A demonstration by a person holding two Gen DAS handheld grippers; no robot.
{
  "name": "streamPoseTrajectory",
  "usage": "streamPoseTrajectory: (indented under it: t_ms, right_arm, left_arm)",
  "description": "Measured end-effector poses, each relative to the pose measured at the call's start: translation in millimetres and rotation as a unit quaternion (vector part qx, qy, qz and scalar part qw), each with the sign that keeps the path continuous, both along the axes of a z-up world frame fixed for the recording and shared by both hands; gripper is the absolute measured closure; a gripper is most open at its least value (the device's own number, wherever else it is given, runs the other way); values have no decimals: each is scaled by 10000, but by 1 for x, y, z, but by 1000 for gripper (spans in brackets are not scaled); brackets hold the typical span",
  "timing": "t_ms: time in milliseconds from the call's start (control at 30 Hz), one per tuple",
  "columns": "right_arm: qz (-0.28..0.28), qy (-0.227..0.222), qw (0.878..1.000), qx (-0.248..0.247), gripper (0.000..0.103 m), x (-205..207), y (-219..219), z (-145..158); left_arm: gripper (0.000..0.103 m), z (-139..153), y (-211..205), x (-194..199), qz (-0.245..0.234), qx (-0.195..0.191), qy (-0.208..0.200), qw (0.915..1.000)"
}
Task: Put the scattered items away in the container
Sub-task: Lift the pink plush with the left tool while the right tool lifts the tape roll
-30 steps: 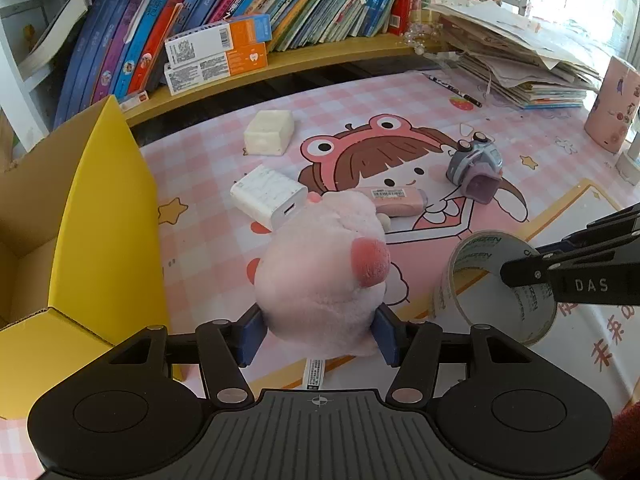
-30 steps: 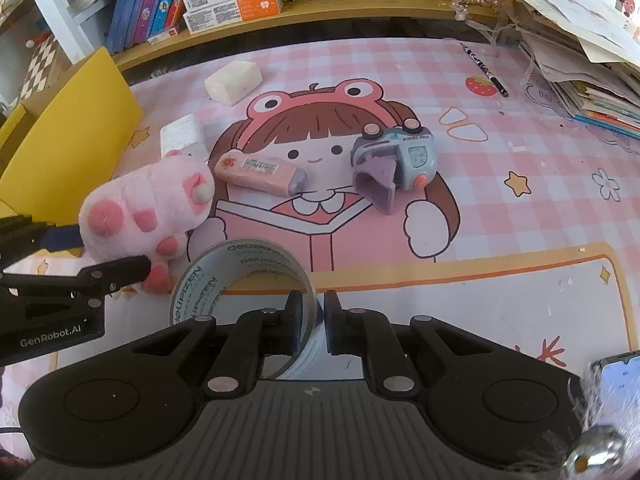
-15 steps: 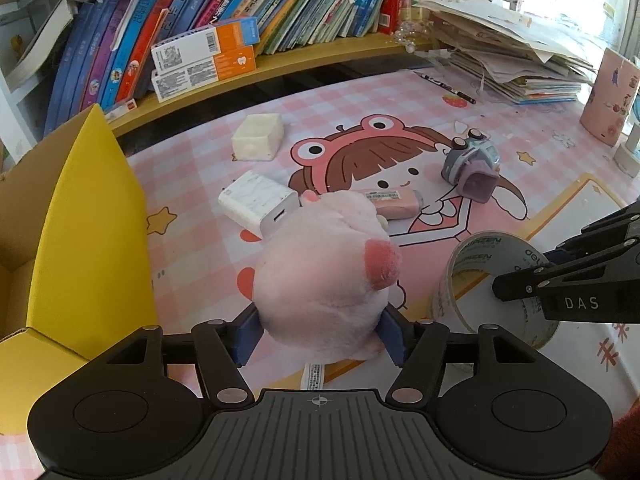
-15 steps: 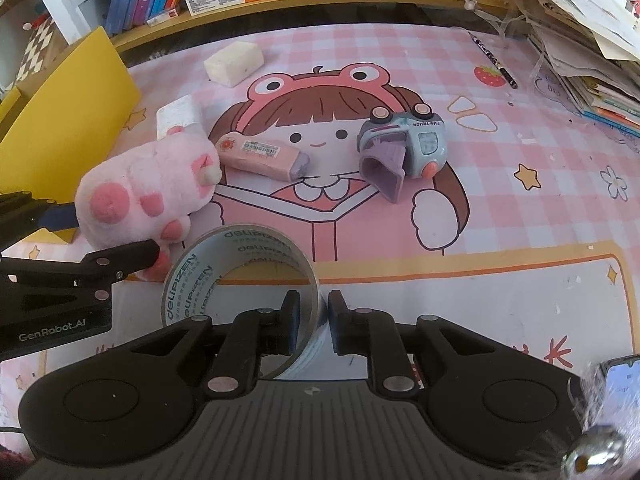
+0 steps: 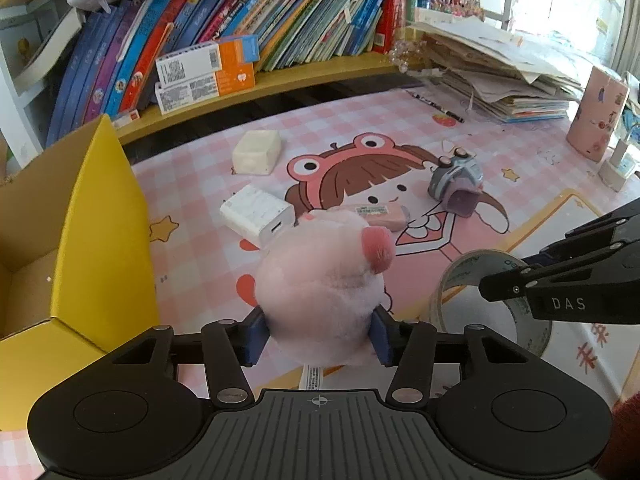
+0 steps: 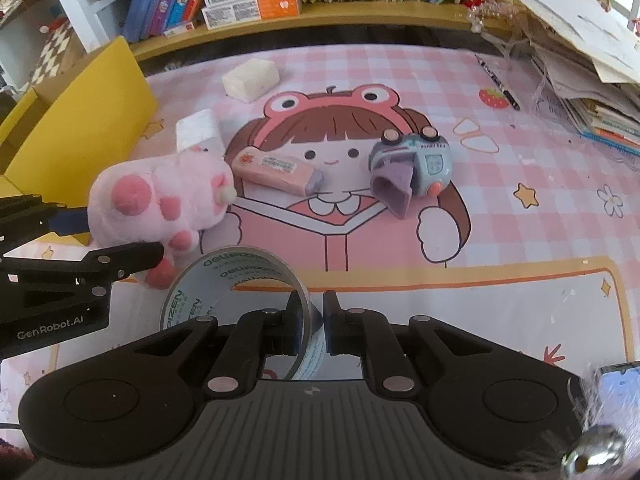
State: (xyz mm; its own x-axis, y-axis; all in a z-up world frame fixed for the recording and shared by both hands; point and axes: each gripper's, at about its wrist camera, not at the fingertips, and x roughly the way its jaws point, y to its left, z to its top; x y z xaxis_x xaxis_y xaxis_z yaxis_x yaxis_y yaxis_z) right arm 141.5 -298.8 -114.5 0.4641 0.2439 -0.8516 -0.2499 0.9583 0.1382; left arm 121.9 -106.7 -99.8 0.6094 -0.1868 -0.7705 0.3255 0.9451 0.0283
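My left gripper (image 5: pixel 318 332) is shut on a pink plush paw (image 5: pixel 320 280) and holds it above the pink mat; the plush also shows in the right wrist view (image 6: pixel 160 196). My right gripper (image 6: pixel 311 326) is shut on the wall of a clear tape roll (image 6: pixel 236 280), which also shows in the left wrist view (image 5: pixel 492 300). The open cardboard box with yellow flaps (image 5: pixel 92 232) stands at the left. On the mat lie a white charger (image 5: pixel 258 214), a pink tube (image 6: pixel 274 170), a grey-blue toy camera (image 6: pixel 412 166) and a white block (image 6: pixel 250 78).
A bookshelf (image 5: pixel 240 40) runs along the back. A stack of papers and books (image 5: pixel 500 76) sits at the back right, with a black pen (image 6: pixel 498 82) before it. A pink cup (image 5: pixel 598 114) stands at far right.
Both grippers have lifted and drawn back a little with the plush and tape roll held. The items on the mat have not moved.
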Motion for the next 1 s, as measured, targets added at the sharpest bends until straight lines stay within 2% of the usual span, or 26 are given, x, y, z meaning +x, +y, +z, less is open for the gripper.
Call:
streamPoseTrajectory:
  t_ms: [400,700,1000]
  right_arm:
    - [-45,-370,9993,-30,93,-21,-3,22]
    - [-120,-576,9982,-97,93,-42,-3,36]
    - [-264,-717,9970,-145,93,-67,3,47]
  left_arm:
    - [54,31,3,-33,-48,-45,-495,9987]
    - [54,43,7,-54,-76,-143,-718,9973]
    - [54,51,13,-72,-312,-227,-878,9954]
